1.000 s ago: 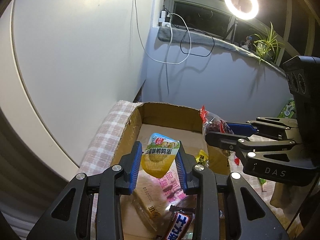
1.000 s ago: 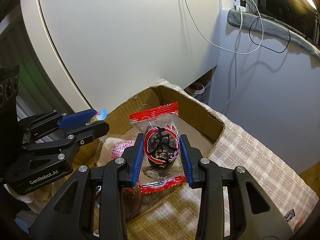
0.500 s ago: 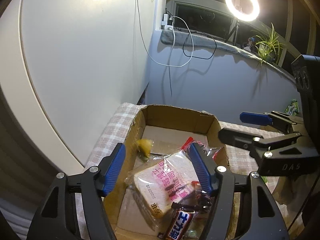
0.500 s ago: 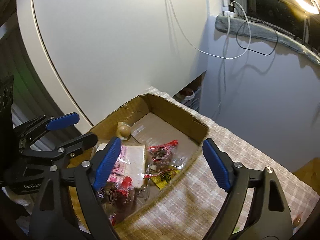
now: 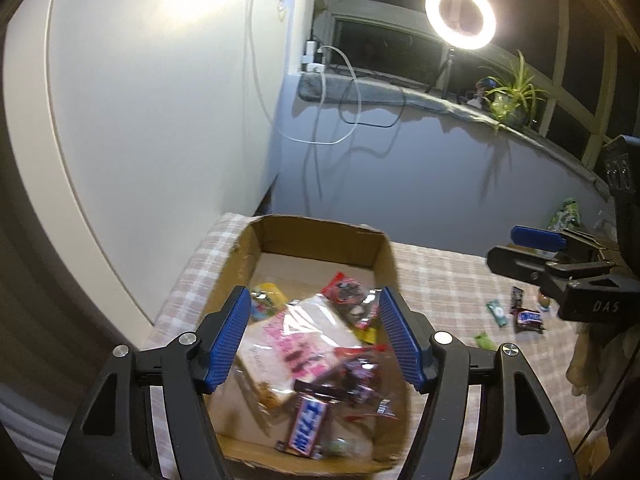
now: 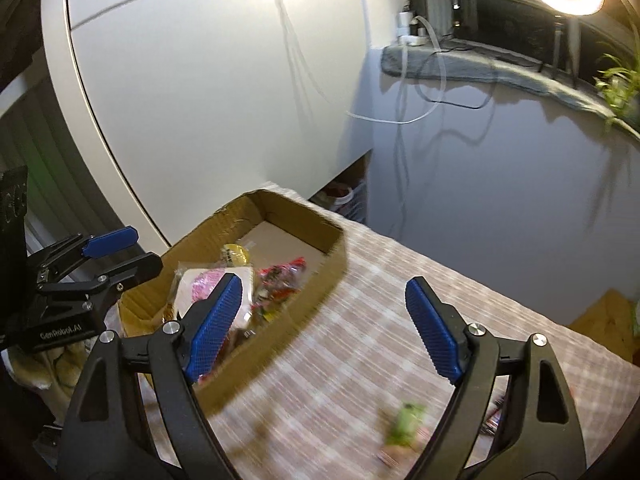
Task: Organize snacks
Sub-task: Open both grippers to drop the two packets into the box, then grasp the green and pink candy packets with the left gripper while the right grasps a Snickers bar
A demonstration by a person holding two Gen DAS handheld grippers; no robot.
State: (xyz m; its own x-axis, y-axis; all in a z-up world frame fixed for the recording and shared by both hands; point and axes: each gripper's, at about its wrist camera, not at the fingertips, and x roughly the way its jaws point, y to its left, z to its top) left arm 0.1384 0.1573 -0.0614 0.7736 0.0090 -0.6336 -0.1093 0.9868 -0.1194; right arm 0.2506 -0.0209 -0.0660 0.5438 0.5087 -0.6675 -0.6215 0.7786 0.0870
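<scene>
Several snacks already lie in the cardboard box (image 5: 320, 236), which sits at the far left corner of the table (image 5: 440, 280) under its checked cloth. Inside it are a clear-wrapped slice of bread with pink print (image 5: 292, 344), a yellow packet (image 5: 268, 298) against the left wall, a red-edged packet (image 5: 344, 288) toward the far end, and a blue-lettered bar (image 5: 306, 428) at the near end among other wrappers too blurred to name. The far third of the box floor is bare.

By my reading the sorting is partly done: a few small packets (image 5: 520, 312) lie loose on the cloth toward the table's right side, well apart from the box, and a green one (image 6: 406, 420) shows near the front edge.

Left gripper (image 5: 316, 336) hangs over the box, jaws standing apart with nothing between them. Right gripper (image 6: 320, 320) is over the cloth just right of the box, jaws wide and empty; both have just been opening.
</scene>
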